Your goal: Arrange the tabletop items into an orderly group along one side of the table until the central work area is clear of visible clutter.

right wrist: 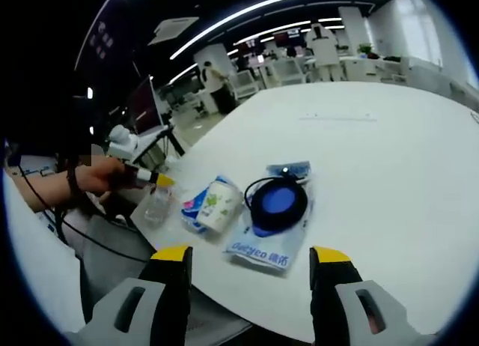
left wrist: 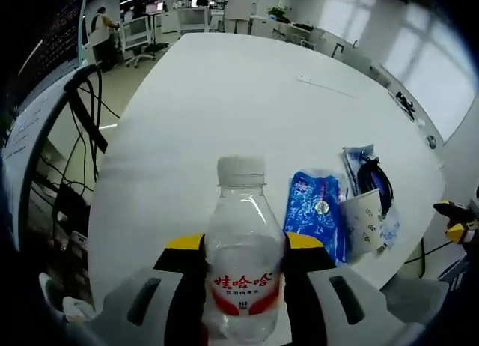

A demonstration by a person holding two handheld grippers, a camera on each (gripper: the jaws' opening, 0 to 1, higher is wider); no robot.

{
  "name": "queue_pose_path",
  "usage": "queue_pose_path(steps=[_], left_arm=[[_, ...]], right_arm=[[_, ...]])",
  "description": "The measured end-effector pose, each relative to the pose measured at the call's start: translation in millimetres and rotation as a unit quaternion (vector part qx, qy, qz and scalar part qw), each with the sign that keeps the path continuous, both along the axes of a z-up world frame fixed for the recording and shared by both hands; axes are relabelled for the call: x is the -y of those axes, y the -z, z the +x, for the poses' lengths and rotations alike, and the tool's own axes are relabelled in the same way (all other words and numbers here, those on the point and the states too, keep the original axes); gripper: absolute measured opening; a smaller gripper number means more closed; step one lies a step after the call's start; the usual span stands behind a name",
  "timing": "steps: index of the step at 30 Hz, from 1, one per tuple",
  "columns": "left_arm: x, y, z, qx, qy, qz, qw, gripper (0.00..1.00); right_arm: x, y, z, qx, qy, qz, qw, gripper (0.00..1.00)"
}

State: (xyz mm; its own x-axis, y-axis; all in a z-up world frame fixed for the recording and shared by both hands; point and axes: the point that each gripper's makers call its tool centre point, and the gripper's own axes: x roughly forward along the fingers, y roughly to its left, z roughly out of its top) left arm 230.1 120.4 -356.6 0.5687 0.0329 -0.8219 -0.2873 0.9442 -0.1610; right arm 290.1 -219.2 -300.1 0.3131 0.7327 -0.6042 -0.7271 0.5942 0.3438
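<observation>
My left gripper (left wrist: 245, 249) is shut on a clear water bottle (left wrist: 242, 256) with a white cap and a red label, held upright over the near edge of the white table (left wrist: 224, 91). To its right lie a blue tissue pack (left wrist: 318, 211), a paper cup (left wrist: 364, 222) on its side and a black-and-blue round item (left wrist: 374, 183) on a packet. My right gripper (right wrist: 248, 260) stands open above the table edge with nothing between its jaws. Beyond it I see the paper cup (right wrist: 218, 204), the tissue pack (right wrist: 196, 202), the round blue item (right wrist: 278, 200) on a white packet (right wrist: 266, 245), and the bottle (right wrist: 157, 204) held by the other gripper (right wrist: 146, 179).
The table stretches far ahead, bare but for a thin strip (left wrist: 323, 85). Cables and a black frame (left wrist: 75, 129) stand left of the table. A person's hand (right wrist: 97, 174) holds the other gripper. Desks, chairs and people stand at the back of the office (left wrist: 179, 16).
</observation>
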Motion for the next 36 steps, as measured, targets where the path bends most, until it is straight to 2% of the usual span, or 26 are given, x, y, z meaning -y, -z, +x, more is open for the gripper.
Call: queue_pose_path(steps=[9,12,17,20,36], left_arm=[[0,-25.7,-7.9,0.027,-0.017,0.014,0.9994,0.39],[-5,-21.7,-8.9,0.032,-0.021,0.016,0.9991,0.39],[0,-32.5,-14.6,0.041,-0.031,0.021,0.9985,0.39],[-2,-32.6,-16.4,0.044,-0.036,0.024,0.9981,0.39],[5,-36.2,-23.8,0.063,-0.031,0.059,0.9957,0.39]], right_arm=[[-16,-0.7,3,-0.001,-0.024,0.004,0.9997,0.64],[-20,0.0,1,-0.002,-0.035,0.004,0.9994,0.64],[-24,-0.2,-3,-0.004,-0.051,0.005,0.9987,0.64],[-25,0.1,-5,-0.004,-0.058,0.003,0.9983,0.64],[-21,1.2,-2,-0.003,-0.066,0.006,0.9978,0.64]])
